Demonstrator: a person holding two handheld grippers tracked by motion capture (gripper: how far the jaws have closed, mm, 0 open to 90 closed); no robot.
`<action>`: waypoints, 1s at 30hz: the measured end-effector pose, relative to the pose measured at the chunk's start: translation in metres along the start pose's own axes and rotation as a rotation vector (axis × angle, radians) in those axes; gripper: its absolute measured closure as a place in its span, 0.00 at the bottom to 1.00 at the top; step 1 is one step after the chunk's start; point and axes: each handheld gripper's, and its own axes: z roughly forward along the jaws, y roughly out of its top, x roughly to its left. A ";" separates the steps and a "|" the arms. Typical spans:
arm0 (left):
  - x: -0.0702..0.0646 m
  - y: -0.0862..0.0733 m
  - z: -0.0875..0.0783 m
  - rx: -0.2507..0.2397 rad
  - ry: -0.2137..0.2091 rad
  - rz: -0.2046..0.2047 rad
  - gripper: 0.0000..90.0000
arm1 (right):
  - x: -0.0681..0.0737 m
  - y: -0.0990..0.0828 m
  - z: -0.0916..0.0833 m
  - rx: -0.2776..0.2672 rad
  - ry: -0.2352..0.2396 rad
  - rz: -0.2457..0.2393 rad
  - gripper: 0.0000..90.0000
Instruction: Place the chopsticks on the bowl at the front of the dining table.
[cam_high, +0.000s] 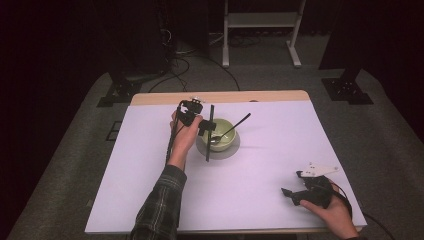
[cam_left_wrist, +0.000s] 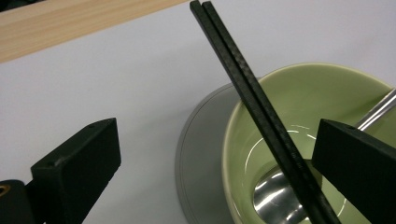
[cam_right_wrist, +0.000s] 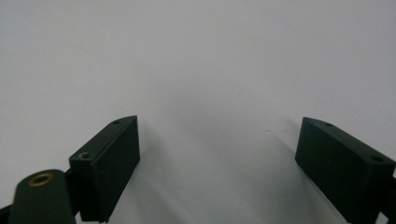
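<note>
High view first: the left gripper (cam_high: 202, 125) is seen just left of centre frame, beside a green bowl (cam_high: 220, 134) that is set on a grey plate (cam_high: 218, 150), with a spoon (cam_high: 231, 131) resting inside it. Black chopsticks (cam_high: 209, 132) are seen standing near-upright at the bowl's left edge. From the left gripper view, the jaws are spread wide, the chopsticks (cam_left_wrist: 261, 112) lying between them; contact with the right jaw cannot be told. Lower right, the right gripper (cam_high: 295, 192) is parked on the white table (cam_high: 150, 190), jaws wide apart, nothing held.
</note>
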 end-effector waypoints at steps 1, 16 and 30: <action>0.000 0.000 -0.004 -0.012 -0.004 -0.003 0.00 | 0.000 0.000 0.000 0.000 0.000 -0.001 0.14; 0.007 -0.046 -0.058 -0.044 -0.007 0.016 0.00 | 0.000 0.000 0.000 0.000 -0.001 -0.002 0.14; 0.001 -0.100 -0.064 -0.007 -0.026 0.014 0.00 | 0.000 0.000 0.000 0.001 -0.002 -0.003 0.14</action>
